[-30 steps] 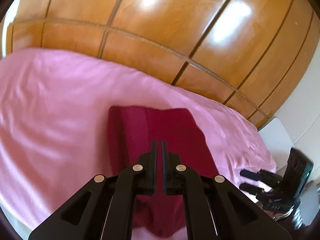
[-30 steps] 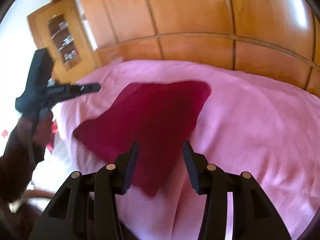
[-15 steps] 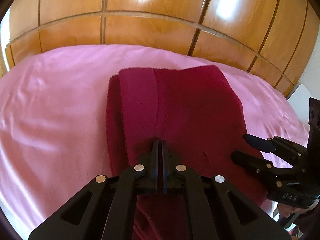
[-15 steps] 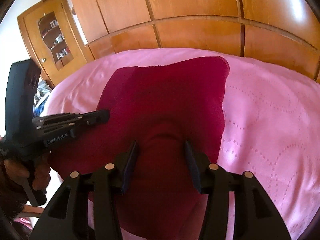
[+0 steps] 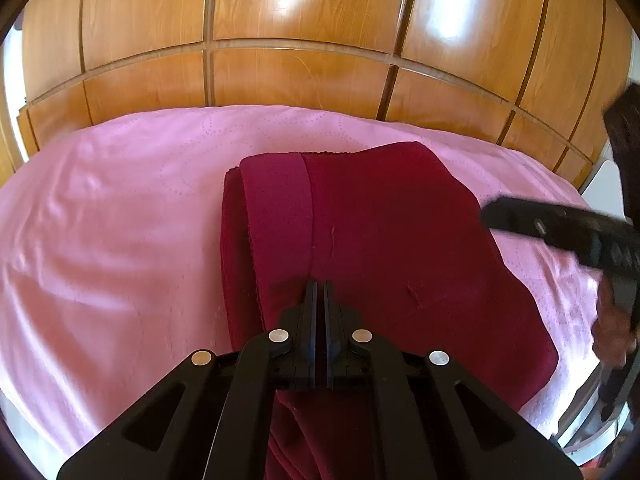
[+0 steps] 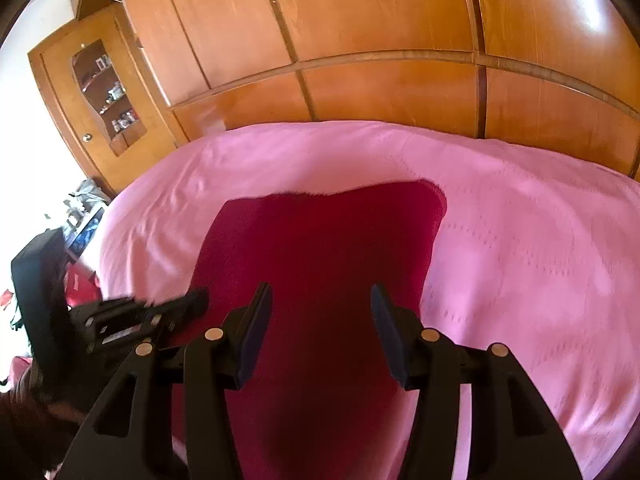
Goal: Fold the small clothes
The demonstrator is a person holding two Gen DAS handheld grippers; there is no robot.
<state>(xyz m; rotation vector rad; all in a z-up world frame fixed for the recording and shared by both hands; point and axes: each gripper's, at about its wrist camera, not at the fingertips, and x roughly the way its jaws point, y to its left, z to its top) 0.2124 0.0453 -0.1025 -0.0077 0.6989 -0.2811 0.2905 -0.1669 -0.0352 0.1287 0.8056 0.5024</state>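
Maroon garment (image 5: 384, 240) soft, folded, on pink quilted bedspread (image 5: 120, 220); left hand-held gripper (image 5: 319, 286) closed empty, right hand-held gripper (image 6: 320, 300) just widening, empty.

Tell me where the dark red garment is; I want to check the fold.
The dark red garment lies on the pink bedspread near the bed's front edge, below the wooden wardrobe, in the centre of both wrist views.

crimson garment (image 6: 320, 248) on pink bedspread (image 6: 520, 248)

Dark red cloth (image 5: 384, 240), plain, with a smooth band at 11 o'clock; pink bedspread (image 5: 120, 220) with a faint dotted swirl pattern; glossy orange-brown wood wardrobe (image 5: 300, 20) at 12; both tools (image 6: 316, 308) black with silver rivets
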